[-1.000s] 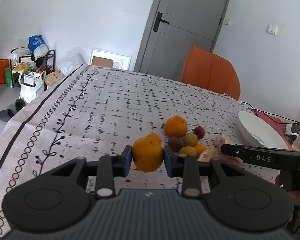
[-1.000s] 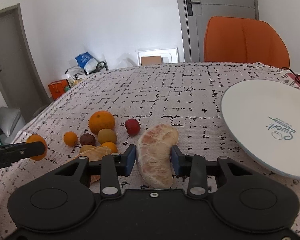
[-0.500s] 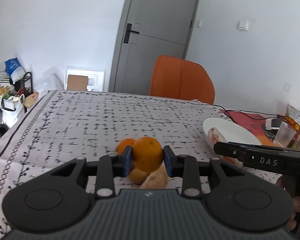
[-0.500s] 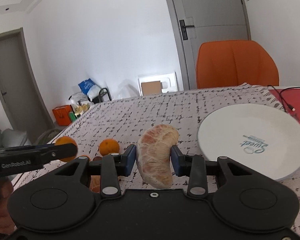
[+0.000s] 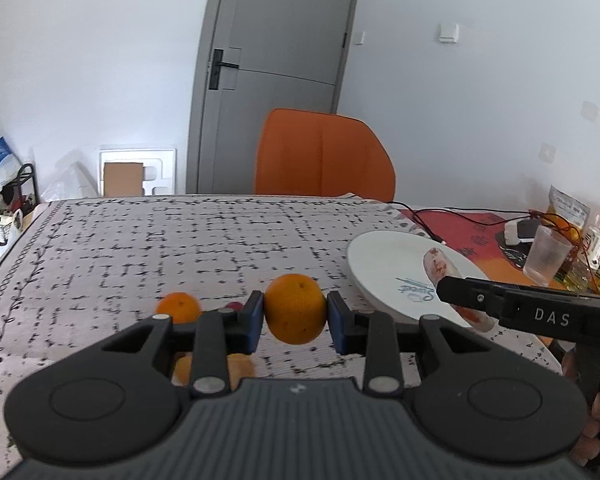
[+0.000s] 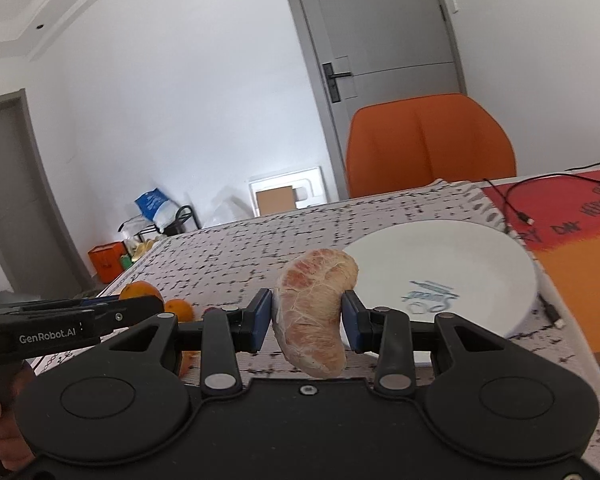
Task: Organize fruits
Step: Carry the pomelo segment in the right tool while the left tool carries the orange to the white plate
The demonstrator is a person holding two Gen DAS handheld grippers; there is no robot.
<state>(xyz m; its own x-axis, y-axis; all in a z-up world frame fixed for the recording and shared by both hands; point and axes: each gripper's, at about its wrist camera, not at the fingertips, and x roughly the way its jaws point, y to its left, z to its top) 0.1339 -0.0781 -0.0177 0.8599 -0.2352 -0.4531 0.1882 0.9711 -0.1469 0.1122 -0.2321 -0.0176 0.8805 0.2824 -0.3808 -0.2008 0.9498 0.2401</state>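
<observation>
My left gripper (image 5: pixel 295 316) is shut on an orange (image 5: pixel 295 307) and holds it above the patterned tablecloth. My right gripper (image 6: pixel 308 314) is shut on a peeled pomelo segment (image 6: pixel 313 308), held in the air at the near left edge of the white plate (image 6: pixel 460 256). In the left wrist view the plate (image 5: pixel 384 264) lies to the right, with the right gripper's tool and the segment (image 5: pixel 440 268) over it. Another orange (image 5: pixel 179 307) and smaller fruits lie on the cloth behind the left fingers, partly hidden.
An orange chair (image 5: pixel 324 156) stands at the table's far edge. A black cable (image 6: pixel 516 208) lies on the red mat (image 6: pixel 572 220) right of the plate. A plastic cup (image 5: pixel 546 254), bottles and snack bags stand at the far right.
Both grippers have lifted their fruit off the cloth and swung right toward the plate. The fruit pile has dropped low and left in both views.
</observation>
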